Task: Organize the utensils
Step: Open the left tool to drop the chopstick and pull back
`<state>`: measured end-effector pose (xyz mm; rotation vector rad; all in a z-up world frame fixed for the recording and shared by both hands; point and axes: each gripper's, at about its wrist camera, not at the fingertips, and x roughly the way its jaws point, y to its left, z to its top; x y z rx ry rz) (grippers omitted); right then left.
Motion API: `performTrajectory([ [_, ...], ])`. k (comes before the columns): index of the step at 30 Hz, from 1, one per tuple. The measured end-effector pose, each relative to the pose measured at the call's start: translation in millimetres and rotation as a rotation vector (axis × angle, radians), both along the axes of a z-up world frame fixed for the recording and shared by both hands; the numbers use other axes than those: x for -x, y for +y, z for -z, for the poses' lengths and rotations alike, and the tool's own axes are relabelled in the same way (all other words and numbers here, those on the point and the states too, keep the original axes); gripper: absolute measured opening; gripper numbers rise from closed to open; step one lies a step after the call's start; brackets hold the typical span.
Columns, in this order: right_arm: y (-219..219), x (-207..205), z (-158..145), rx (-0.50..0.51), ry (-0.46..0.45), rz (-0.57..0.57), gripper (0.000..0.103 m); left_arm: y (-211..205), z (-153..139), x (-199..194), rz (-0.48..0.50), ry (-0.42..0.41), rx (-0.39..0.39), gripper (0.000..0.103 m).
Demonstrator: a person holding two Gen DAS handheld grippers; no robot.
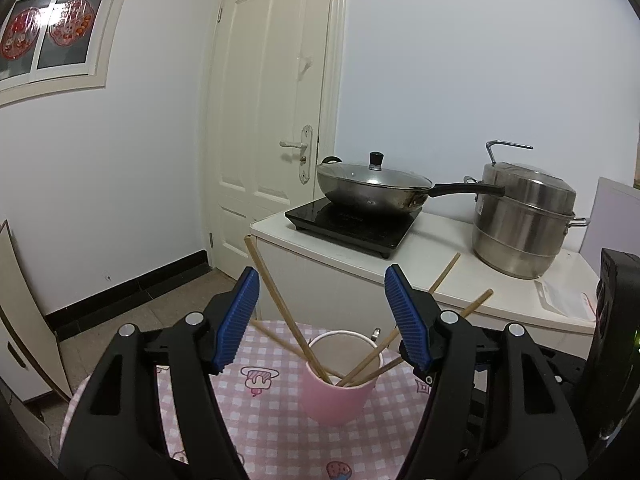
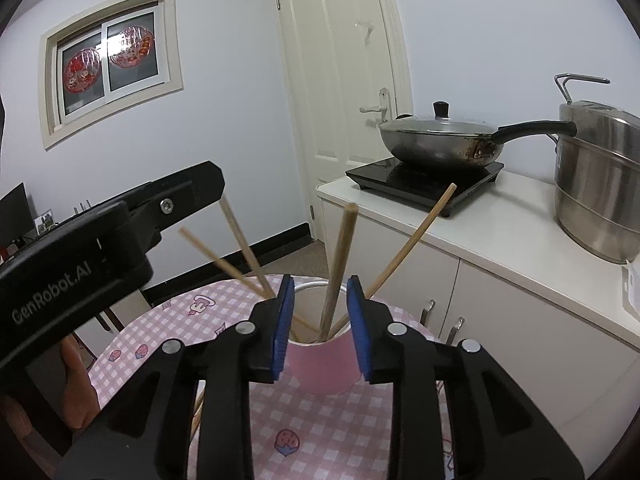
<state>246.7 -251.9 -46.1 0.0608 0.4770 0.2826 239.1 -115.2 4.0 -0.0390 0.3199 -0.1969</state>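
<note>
White walls stand behind a pink cup (image 1: 338, 398) of chopsticks (image 1: 280, 300); both grippers' fingers (image 1: 236, 316) are apart, holding nothing.

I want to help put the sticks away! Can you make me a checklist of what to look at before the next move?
1. Pink cup standing upright on the checked tablecloth: ok.
2. Chopsticks resting inside the cup, leaning outward: ok.
3. Left tool open, nothing pinched between its blue pads: ok.
4. Right tool open, pads not pressing the chopstick seen between them: ok.
5. Any sticks left to collect: something stick-like shows low beside the right tool, but cannot tell.
6. Wok and steel pot on the counter, apart from the cup: ok.
</note>
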Motion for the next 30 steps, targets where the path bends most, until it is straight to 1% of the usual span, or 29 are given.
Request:
performTrajectory([
  [2,1,5,-3,0.001,-0.006,0.000,0.033,2,-2,6,0.003,-0.002,-0.003,0.065],
  [5,2,13,-7,-0.002,-0.016,0.001,0.036,7,-4,18,0.002,-0.009,-0.010,0.066],
  [11,9,37,-15,0.005,-0.039,-0.011,0.039,20,-8,45,0.003,-0.020,-0.033,0.066],
  [15,16,51,-19,0.007,-0.045,-0.025,0.040,37,-8,60,-0.004,-0.001,-0.026,0.066],
  [17,21,57,-19,0.007,-0.043,-0.035,0.040,49,-8,67,-0.006,0.022,-0.020,0.066],
  [20,32,66,-18,0.015,-0.039,-0.057,0.041,65,-4,73,-0.009,0.056,-0.032,0.066],
  [22,39,70,-14,0.011,-0.026,-0.073,0.041,81,-1,76,-0.013,0.092,-0.030,0.066],
  [24,48,70,-9,0.007,-0.001,-0.092,0.041,94,6,78,-0.006,0.127,-0.030,0.066],
  [26,57,71,-4,0.014,0.020,-0.108,0.041,106,14,79,-0.026,0.160,-0.039,0.066],
  [30,78,63,11,0.017,0.095,-0.156,0.041,131,36,69,-0.047,0.271,-0.045,0.067],
])
